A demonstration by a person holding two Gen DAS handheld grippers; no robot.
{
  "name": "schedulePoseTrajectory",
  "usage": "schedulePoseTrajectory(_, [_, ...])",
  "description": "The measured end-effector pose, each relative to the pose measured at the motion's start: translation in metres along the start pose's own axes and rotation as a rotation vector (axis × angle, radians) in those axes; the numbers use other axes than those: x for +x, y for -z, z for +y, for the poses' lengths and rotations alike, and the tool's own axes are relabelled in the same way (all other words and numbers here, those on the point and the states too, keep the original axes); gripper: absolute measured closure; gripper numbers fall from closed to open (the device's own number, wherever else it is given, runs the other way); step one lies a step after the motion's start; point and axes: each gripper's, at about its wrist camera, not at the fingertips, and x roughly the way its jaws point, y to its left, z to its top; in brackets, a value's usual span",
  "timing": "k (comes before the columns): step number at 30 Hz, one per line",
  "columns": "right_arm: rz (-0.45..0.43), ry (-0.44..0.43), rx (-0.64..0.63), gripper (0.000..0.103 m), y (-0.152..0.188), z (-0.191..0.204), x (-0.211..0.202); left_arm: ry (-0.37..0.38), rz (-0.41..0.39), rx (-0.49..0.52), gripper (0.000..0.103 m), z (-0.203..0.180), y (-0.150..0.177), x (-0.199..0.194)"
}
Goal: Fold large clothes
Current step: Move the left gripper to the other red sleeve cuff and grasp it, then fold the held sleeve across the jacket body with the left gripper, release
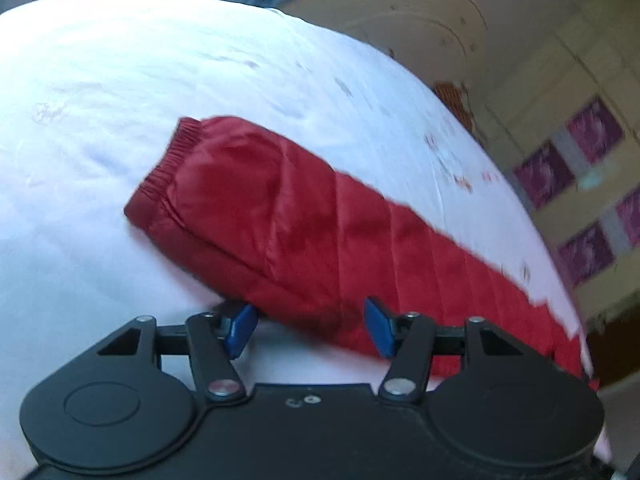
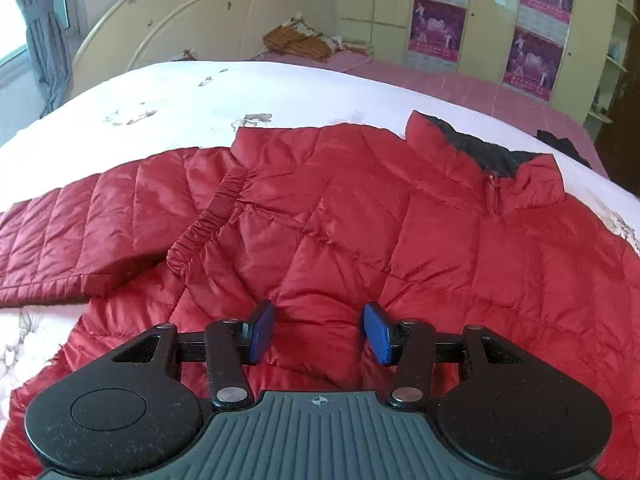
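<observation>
Both the left gripper (image 1: 310,328) and right gripper (image 2: 319,332) have wide-open, empty fingers, so the left should pinch the red puffer jacket (image 2: 360,208) sleeve (image 1: 280,216) snugly.

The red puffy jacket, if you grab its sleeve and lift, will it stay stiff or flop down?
Probably flop: the red puffy jacket already lies creased on the bed, one sleeve folded limply across it. It likely weighs little for its bulk, given the quilted padding. The shiny fabric could slide between the left gripper pads, so the elastic cuff looks a safer hold.

Both wrist views overlook the jacket (image 2: 360,208) closely.
</observation>
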Motion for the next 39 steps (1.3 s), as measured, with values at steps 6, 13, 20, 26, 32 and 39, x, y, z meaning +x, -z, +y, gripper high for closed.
schedulePoseTrajectory(6, [0.009, 0.027, -0.004, 0.052, 0.005, -0.003, 0.011, -0.013, -0.062, -0.009, 0.091, 0.002, -0.011, 0.010])
schedulePoseTrajectory(13, [-0.030, 0.006, 0.081, 0.052, 0.000, -0.014, -0.003, 0.068, -0.186, 0.183, 0.097, -0.044, -0.014, -0.017])
schedulePoseTrajectory(20, [-0.071, 0.001, 0.161, 0.051, -0.001, -0.033, -0.024, 0.271, -0.196, 0.484, 0.097, -0.142, 0.009, -0.034])
schedulePoseTrajectory(26, [-0.094, 0.040, 0.219, 0.051, 0.007, -0.064, -0.047, 0.493, -0.085, 0.765, 0.097, -0.244, 0.074, -0.018])
schedulePoseTrajectory(32, [-0.110, 0.079, 0.289, 0.051, 0.026, -0.103, -0.072, 0.603, 0.077, 1.001, 0.097, -0.313, 0.155, 0.009])
schedulePoseTrajectory(39, [-0.125, 0.089, 0.364, 0.000, 0.043, -0.133, -0.093, 0.531, 0.197, 1.166, 0.076, -0.318, 0.210, 0.038])
